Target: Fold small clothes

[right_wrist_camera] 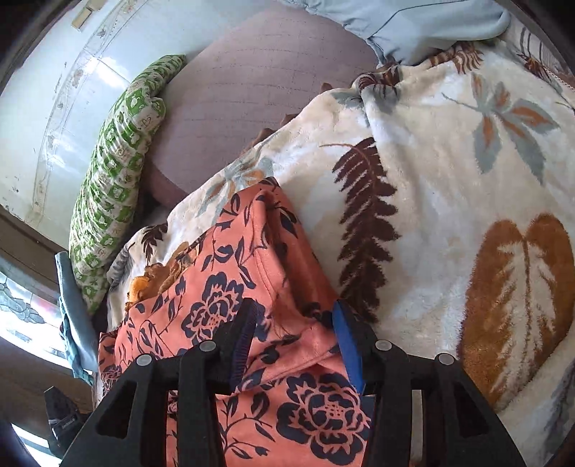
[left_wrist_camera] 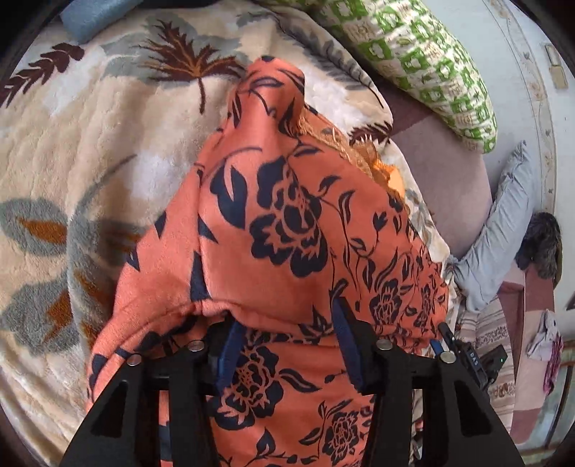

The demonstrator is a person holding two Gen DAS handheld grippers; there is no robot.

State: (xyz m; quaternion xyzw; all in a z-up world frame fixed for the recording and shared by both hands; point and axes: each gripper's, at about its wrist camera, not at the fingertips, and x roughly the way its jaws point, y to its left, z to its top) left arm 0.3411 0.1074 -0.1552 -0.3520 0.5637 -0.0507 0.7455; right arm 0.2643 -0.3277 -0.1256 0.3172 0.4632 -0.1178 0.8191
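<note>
Left wrist view: my left gripper (left_wrist_camera: 284, 341) points down over the orange floral garment (left_wrist_camera: 273, 222), fingers spread w/ cloth bunched between & draped over the blue pads (left_wrist_camera: 230, 354); can't tell if it's truly pinched, jaws look wide. Right wrist view: my right gripper (right_wrist_camera: 294, 334) also angled down at the same garment (right_wrist_camera: 230, 287), fingers apart, folded hem lying between them, right pad (right_wrist_camera: 346, 345) at the cloth's edge. Garment sits bunched on a cream leaf-print blanket (left_wrist_camera: 107, 151) covering the bed. Writing: small black device (left_wrist_camera: 474, 359) by the left gripper shows letters, approx "DAS", too small to be sure. Around: green-white patterned pillow (right_wrist_camera: 115, 186) by the wall, mauve mattress (right_wrist_camera: 258, 79) bare beyond the blanket, light-blue cloth (right_wrist_camera: 413, 25) at its far edge.
</note>
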